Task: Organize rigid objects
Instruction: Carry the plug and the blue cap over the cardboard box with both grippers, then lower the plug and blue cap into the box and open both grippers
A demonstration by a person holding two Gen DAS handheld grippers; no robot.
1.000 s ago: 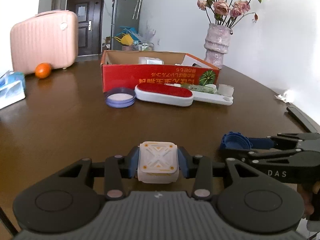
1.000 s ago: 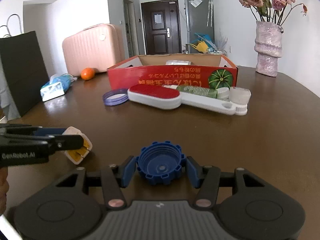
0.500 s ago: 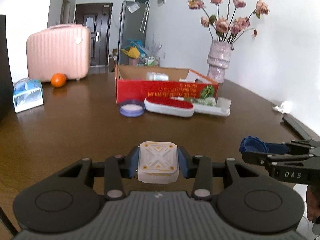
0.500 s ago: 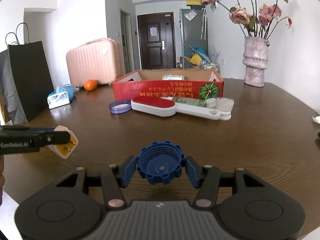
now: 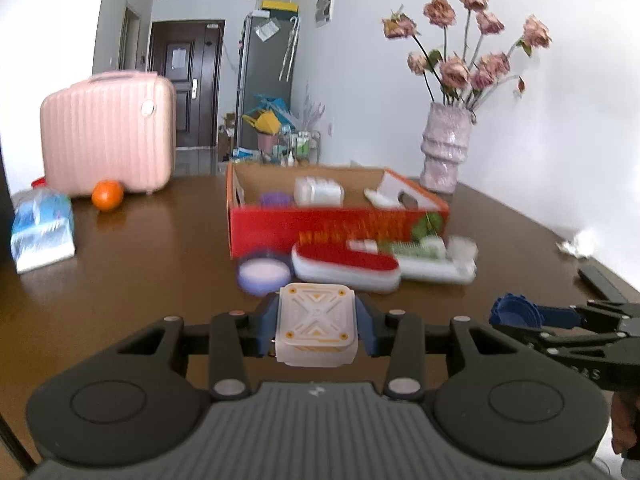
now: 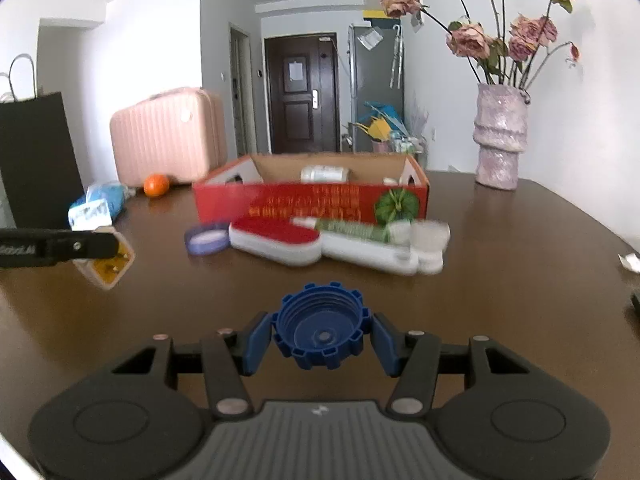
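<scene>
Fingers of the left gripper [image 5: 316, 330] pinch a square white plastic block with orange dots and a raised X [image 5: 316, 330], held above the brown wooden desk [image 5: 152, 248]. At twelve o'clock sits an open red cardboard box [image 5: 320, 222], with a red-topped white oblong case [image 5: 346, 266] and a round purple lid [image 5: 264, 272] before it, both blurred. At three o'clock the right gripper carries a blue ribbed bottle cap [image 5: 516, 312].

From the right wrist, the right gripper [image 6: 322, 336] clamps that cap between blue fingers [image 6: 256, 344], open side up. At nine o'clock the white block's underside looks orange, possibly pronged.
</scene>
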